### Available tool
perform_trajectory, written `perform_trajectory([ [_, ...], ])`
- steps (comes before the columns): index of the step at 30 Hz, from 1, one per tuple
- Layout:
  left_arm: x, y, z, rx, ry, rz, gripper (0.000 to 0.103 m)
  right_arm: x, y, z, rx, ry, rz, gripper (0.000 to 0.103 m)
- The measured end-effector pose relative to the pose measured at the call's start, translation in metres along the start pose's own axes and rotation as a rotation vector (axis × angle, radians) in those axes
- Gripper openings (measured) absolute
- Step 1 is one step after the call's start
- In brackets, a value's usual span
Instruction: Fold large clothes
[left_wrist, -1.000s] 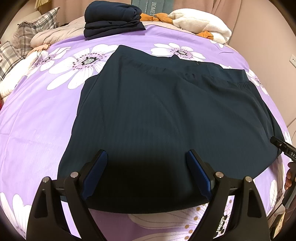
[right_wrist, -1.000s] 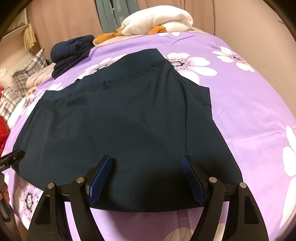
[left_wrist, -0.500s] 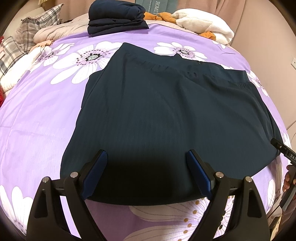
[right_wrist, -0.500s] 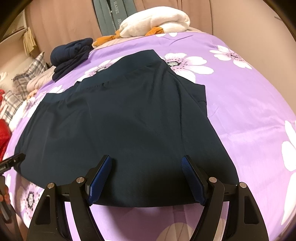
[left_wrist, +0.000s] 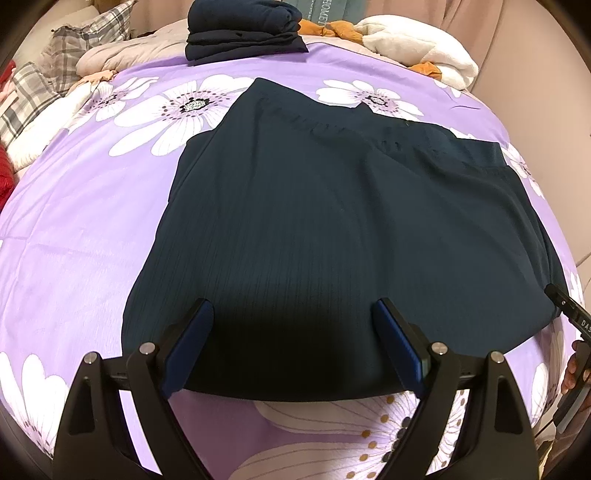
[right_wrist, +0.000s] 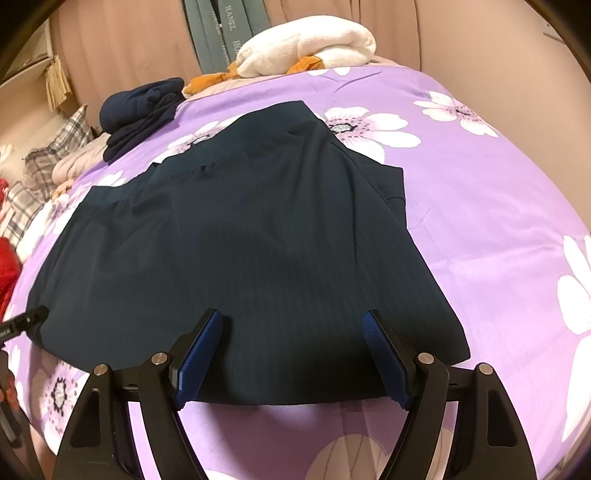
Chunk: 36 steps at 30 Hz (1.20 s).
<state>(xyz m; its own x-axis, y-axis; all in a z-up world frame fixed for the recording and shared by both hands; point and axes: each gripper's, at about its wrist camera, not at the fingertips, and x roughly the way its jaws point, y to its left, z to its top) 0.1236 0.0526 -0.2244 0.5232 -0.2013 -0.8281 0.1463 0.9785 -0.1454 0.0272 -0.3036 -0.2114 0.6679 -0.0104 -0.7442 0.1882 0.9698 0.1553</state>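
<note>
A large dark navy ribbed garment (left_wrist: 332, 229) lies spread flat on the purple flowered bedspread (left_wrist: 74, 221), its waistband at the far side. My left gripper (left_wrist: 293, 317) hovers open over the garment's near hem, nothing between its blue pads. From the right wrist camera the same garment (right_wrist: 258, 240) fills the middle, and my right gripper (right_wrist: 293, 325) stands open above its near hem, also holding nothing. The right gripper's tip (left_wrist: 569, 310) shows at the left wrist view's right edge; the left gripper's tip (right_wrist: 22, 321) shows at the right wrist view's left edge.
A folded stack of dark clothes (left_wrist: 240, 29) sits at the bed's far edge, beside a white blanket with orange cloth (left_wrist: 417, 48). Plaid pillows (left_wrist: 74, 55) and red fabric (right_wrist: 7, 258) lie at the left. Curtains (right_wrist: 129, 44) hang behind the bed.
Both views have shifted slightly, with the garment a little farther up in the left wrist view. Both grippers stay open and the garment lies unmoved.
</note>
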Motion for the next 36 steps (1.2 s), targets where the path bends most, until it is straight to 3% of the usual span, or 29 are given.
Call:
perform_trajectory([
  [22,0.0,0.006,-0.002,-0.037,0.026,-0.015,0.09,-0.001,-0.002,0.0,0.005,0.009,0.017,0.079],
  [36,-0.005,0.011,-0.007,-0.02,0.033,-0.041,0.09,-0.005,-0.012,0.002,0.012,0.021,-0.03,0.079],
])
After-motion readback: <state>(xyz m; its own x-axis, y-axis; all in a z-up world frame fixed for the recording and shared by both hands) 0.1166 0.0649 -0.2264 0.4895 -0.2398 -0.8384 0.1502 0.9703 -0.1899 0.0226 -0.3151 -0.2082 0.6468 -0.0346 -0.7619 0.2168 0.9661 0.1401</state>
